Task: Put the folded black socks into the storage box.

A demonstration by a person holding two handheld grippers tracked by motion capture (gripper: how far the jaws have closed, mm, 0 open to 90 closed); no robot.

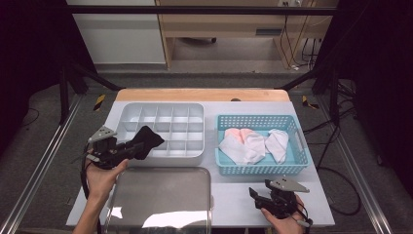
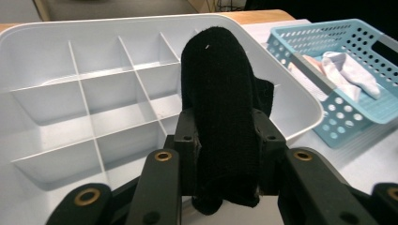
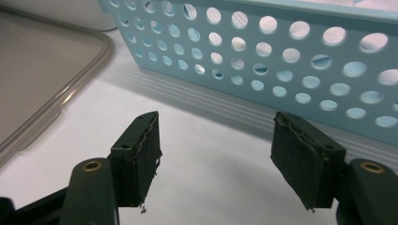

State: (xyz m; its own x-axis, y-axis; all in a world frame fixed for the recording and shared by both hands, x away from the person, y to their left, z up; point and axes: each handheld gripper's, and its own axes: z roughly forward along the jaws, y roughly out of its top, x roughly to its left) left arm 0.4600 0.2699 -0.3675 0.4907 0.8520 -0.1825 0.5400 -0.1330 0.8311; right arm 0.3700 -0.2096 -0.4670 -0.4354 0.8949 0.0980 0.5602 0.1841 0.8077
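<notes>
A black sock [image 2: 220, 117] is pinched between the fingers [image 2: 187, 140] of the left gripper [image 1: 127, 150] and held over the near edge of the white divided tray [image 1: 163, 129]. The right gripper [image 3: 216, 154] is seen with fingers spread and nothing between them, above the tabletop [image 3: 206, 136] beside the blue basket [image 3: 281, 56].

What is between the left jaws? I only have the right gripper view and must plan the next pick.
Observer: The left gripper is clamped on a black sock.
Operator: Where is it headed?
Observer: It hangs over the near edge of the white divided tray; the compartments in sight hold nothing.
Operator: What is left in the basket I see?
Observer: The blue basket holds white socks and a pinkish piece.
Operator: And my gripper?
Observer: The right gripper stands open with nothing between its jaws, on the table in front of the basket.
</notes>
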